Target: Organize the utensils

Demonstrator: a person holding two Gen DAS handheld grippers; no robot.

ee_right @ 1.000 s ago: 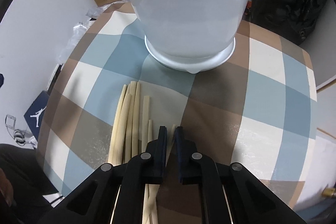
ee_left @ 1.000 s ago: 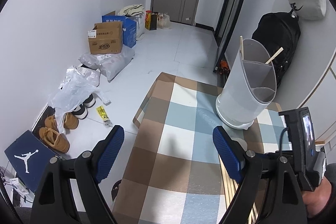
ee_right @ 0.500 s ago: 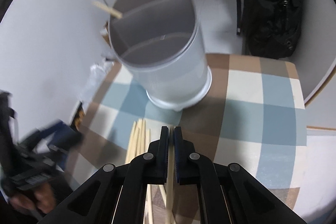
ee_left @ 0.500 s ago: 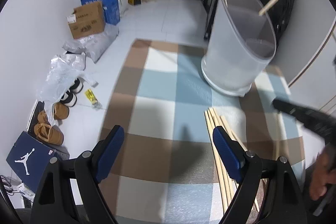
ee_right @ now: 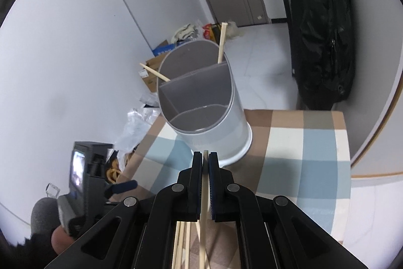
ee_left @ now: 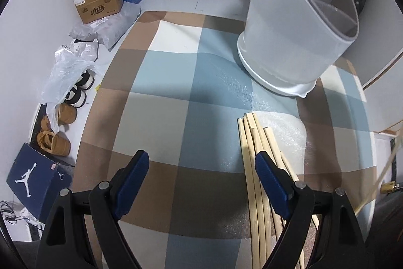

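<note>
The chopstick (ee_right: 204, 206) sits clamped between the shut pads of the right tongs (ee_right: 205, 163), lifted off the table (ee_right: 325, 143) and well short of the holder (ee_right: 209, 117). Its long axis runs straight along the tongs: the short top end just clears the fingertips and aims toward the holder's base, while most of its length trails back and down toward the near edge.

With so little stick ahead of the pads and so much behind, the long tail could swing or pivot in the grip, and the tip may catch the holder's near rim or divider instead of dropping into a compartment. A knock against that rim could also tip the holder, which stands near the far end of the table with two sticks (ee_right: 221, 42) already leaning in its far compartment.

The remaining chopsticks (ee_left: 254, 168) lie bundled on the checked cloth, pointing near-to-far toward the holder. The left tongs (ee_left: 199, 180) hang over them with jaws wide apart and nothing between; the right pad (ee_left: 270, 184) overlaps the bundle, so closing here might pinch several at once or scatter them.
</note>
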